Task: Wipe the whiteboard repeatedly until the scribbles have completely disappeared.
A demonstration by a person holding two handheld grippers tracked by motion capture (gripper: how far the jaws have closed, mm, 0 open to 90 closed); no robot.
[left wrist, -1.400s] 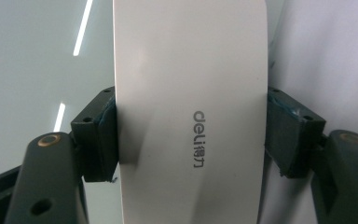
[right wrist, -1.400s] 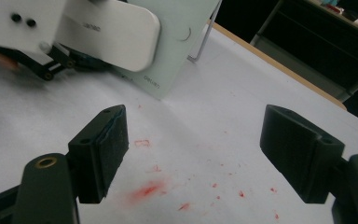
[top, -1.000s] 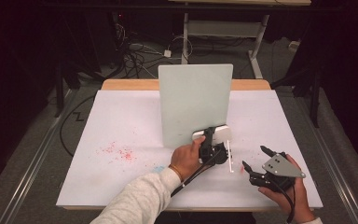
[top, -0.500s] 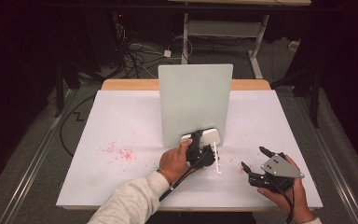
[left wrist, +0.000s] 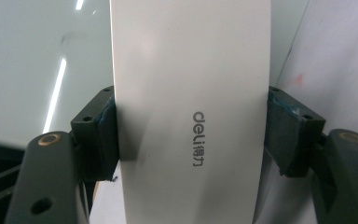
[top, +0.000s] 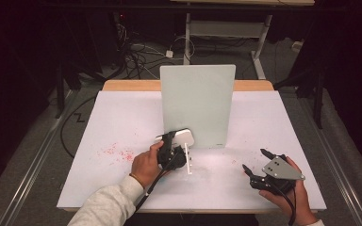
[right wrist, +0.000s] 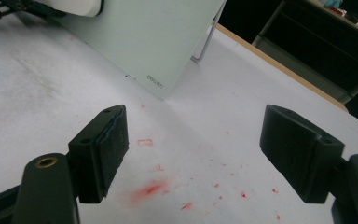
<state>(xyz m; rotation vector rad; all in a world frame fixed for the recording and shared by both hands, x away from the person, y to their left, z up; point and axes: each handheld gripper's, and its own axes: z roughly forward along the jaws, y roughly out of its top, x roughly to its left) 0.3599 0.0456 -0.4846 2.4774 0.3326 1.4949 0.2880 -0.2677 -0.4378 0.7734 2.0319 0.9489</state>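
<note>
Left claw (top: 174,141) is clamped on a white eraser (left wrist: 191,107), pads squeezing its two long sides, so the eraser's long axis runs straight out ahead of the claw, same way the claw points. You can read the "deli" logo on its back in the left gripper view. Right in front of it stands the board (top: 198,106), upright on the table (top: 99,179), and the eraser's far end looks like it's at the board's lower left part, touching or just about; can't tell which from up top.

Right claw (top: 253,160) sits well off to the right, jaws wide and holding nothing, just pointing at the table with some red smudges (right wrist: 149,189) under it. More red specks (top: 118,151) lie left of the left claw.

My guess: the wiping job belongs to the left hand since it's the one at the board. The next stroke would go sideways across the board's face, crosswise to the eraser's long axis, keeping it flat against the surface.
</note>
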